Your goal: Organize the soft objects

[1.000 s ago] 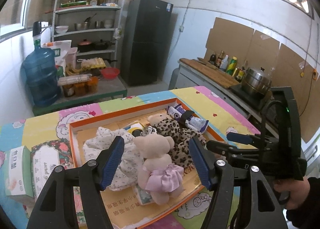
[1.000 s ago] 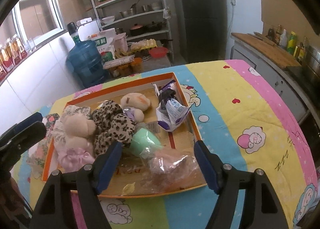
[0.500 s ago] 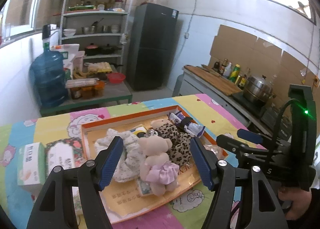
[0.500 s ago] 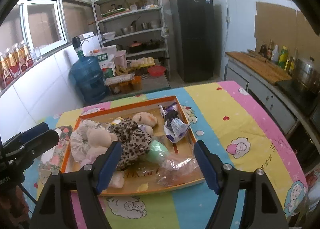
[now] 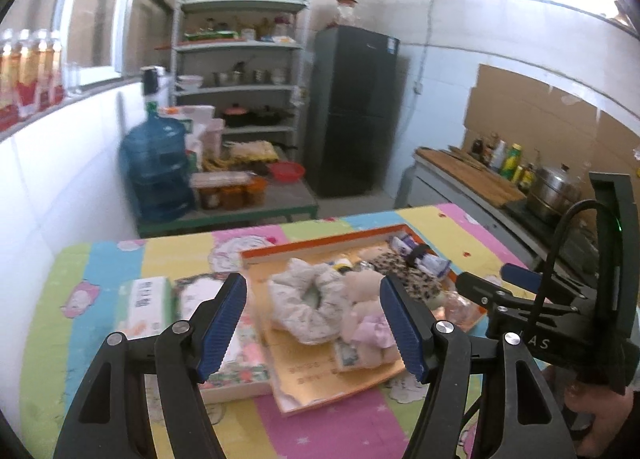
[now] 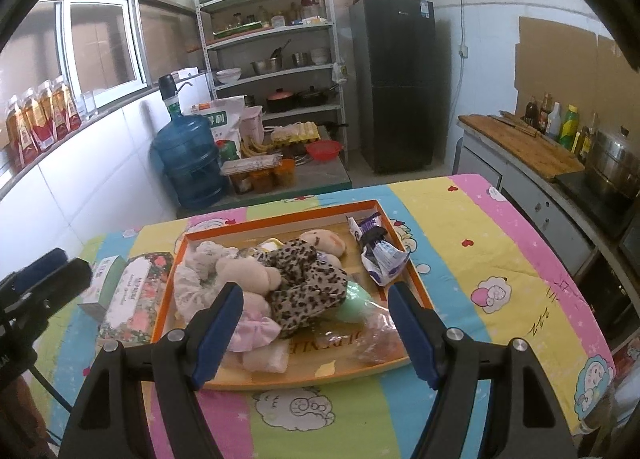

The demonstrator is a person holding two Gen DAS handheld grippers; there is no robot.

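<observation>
left gripper (image 5: pixel 312 323) spread, empty | right gripper (image 6: pixel 316 333) spread, empty | soft toys (image 6: pixel 280 279) piled in orange tray (image 6: pixel 280 219), table centre | nxt: pick top teddy (image 5: pixel 366 291) first, grip body, lift straight.

Soft toys (image 6: pixel 276 279) are lying piled in the tray (image 6: pixel 280 225) mid-table; two boxes (image 6: pixel 128 295) are sitting beside its left edge.
</observation>
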